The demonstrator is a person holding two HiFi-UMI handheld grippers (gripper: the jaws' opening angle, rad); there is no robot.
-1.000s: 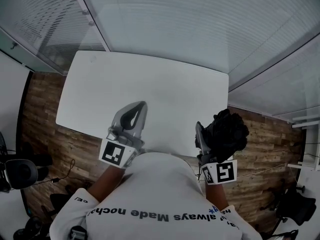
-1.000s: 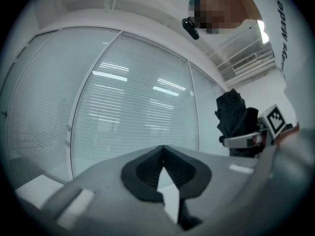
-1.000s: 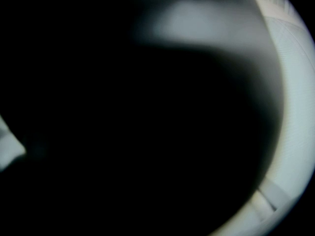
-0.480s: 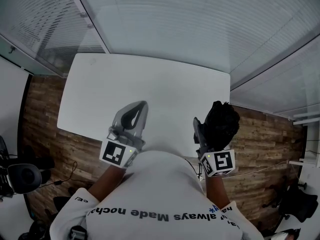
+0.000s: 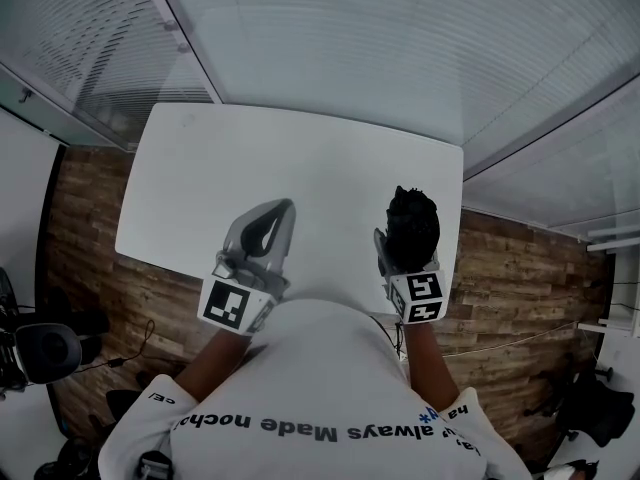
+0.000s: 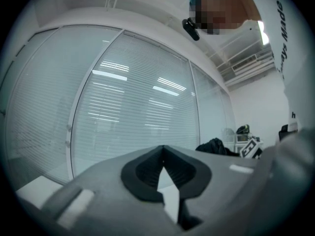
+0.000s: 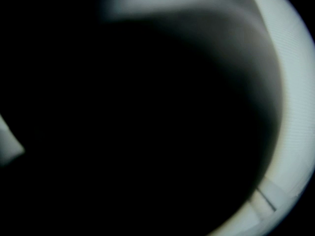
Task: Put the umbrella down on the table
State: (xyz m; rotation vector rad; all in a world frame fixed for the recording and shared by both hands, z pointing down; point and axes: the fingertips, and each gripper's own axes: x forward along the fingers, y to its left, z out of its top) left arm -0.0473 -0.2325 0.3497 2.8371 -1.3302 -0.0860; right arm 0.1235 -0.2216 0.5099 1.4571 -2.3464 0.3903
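Observation:
In the head view a folded black umbrella (image 5: 412, 226) hangs bunched over the near right corner of the white table (image 5: 300, 158). My right gripper (image 5: 398, 258) is shut on it, and the fabric hides most of the jaws. The right gripper view is almost wholly blacked out by the umbrella (image 7: 147, 132). My left gripper (image 5: 284, 210) hovers over the table's near edge with its jaws shut on nothing. In the left gripper view its tips (image 6: 162, 149) meet, and the umbrella (image 6: 215, 145) shows dark off to the right.
Glass walls with blinds (image 5: 400, 38) run behind and right of the table. Wooden floor (image 5: 90, 218) surrounds it. An office chair (image 5: 45, 348) stands at the lower left. The person's torso in a white shirt (image 5: 320, 388) fills the near side.
My right gripper has carried the umbrella inward to the left and down, from beside the table's right edge to over its near right corner. The left gripper has stayed still.

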